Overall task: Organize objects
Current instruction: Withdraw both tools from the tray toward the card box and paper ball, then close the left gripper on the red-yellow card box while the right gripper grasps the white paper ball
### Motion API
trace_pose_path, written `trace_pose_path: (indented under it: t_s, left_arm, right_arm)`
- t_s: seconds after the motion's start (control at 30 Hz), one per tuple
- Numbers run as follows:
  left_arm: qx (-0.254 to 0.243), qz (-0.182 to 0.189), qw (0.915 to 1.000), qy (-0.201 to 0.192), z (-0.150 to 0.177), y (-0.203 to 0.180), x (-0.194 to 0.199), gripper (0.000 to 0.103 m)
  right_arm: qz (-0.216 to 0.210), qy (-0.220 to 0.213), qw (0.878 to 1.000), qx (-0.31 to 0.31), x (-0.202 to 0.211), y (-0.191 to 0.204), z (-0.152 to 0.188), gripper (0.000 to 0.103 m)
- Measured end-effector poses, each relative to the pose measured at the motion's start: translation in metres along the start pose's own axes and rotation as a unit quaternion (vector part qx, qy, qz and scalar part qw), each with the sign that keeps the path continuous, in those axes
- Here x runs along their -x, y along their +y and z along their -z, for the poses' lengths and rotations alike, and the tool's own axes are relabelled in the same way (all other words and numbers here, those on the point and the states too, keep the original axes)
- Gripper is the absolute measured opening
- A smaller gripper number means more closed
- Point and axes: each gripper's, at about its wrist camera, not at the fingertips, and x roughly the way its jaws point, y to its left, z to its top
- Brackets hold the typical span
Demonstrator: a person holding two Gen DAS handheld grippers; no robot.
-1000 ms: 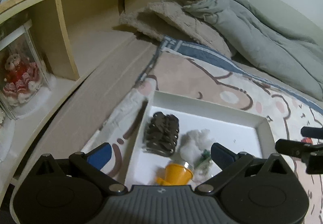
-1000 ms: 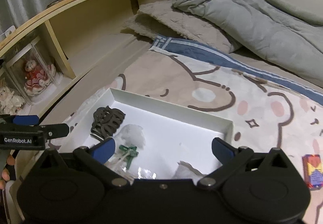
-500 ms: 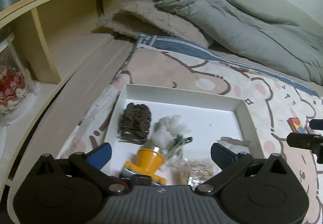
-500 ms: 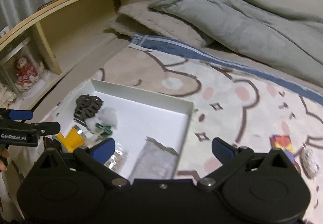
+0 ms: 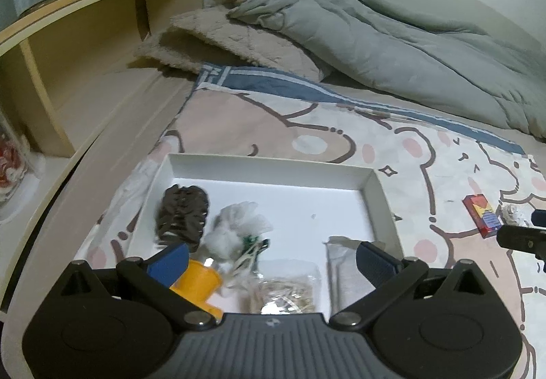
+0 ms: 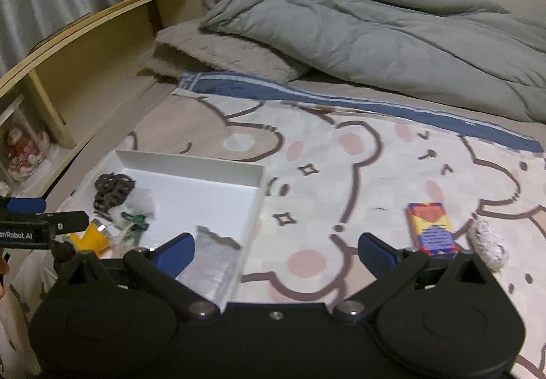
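A white tray [image 5: 273,162] [image 6: 191,160] lies on the bear-print blanket. It holds a dark brown hair claw [image 5: 182,211] [image 6: 111,189], a white fluffy wad [image 5: 235,225] [image 6: 143,201], a yellow cup-shaped piece [image 5: 198,283] [image 6: 87,237], a bag of pale sticks [image 5: 283,290] and a silver foil pouch [image 6: 211,263]. My left gripper [image 5: 273,259] hovers open over the tray's near side. My right gripper [image 6: 276,249] is open above the blanket, right of the tray. A colourful small box [image 6: 431,228] [image 5: 481,215] and a white lacy item [image 6: 489,242] [image 5: 512,213] lie on the blanket at right.
A wooden headboard shelf [image 5: 85,47] [image 6: 85,65] runs along the left, with a doll in a clear case [image 6: 24,150]. A beige pillow [image 5: 235,41] and a grey duvet [image 6: 375,34] fill the back of the bed.
Both grippers have swung to the right and pulled back. The colourful box and the lacy item have come into the right wrist view; the tray has slid to its left.
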Motion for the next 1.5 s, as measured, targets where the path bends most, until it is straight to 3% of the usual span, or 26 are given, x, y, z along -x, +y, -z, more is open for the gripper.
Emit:
trace_pose_path:
  t_s: [0.8, 1.0, 1.27, 1.5]
  left_arm:
    - [-0.057, 0.053, 0.9970, -0.003, -0.014, -0.127, -0.022, 0.103]
    - [-0.058, 0.083, 0.9948, -0.004, -0.015, -0.153, -0.027, 0.103]
    - [-0.073, 0.096, 0.9926, -0.011, -0.013, -0.181, -0.036, 0.103]
    - [-0.074, 0.117, 0.9899, -0.027, -0.013, -0.204, -0.043, 0.103]
  right_arm:
    - [0.098, -0.012, 0.992, -0.078, 0.038, -0.132, 0.029, 0.103]
    - [0.118, -0.014, 0.989, -0.087, 0.040, -0.159, 0.039, 0.103]
    - [0.138, -0.025, 0.983, -0.115, 0.035, -0.200, 0.048, 0.103]
    - [0.137, -0.032, 0.986, -0.085, 0.019, -0.221, 0.056, 0.093]
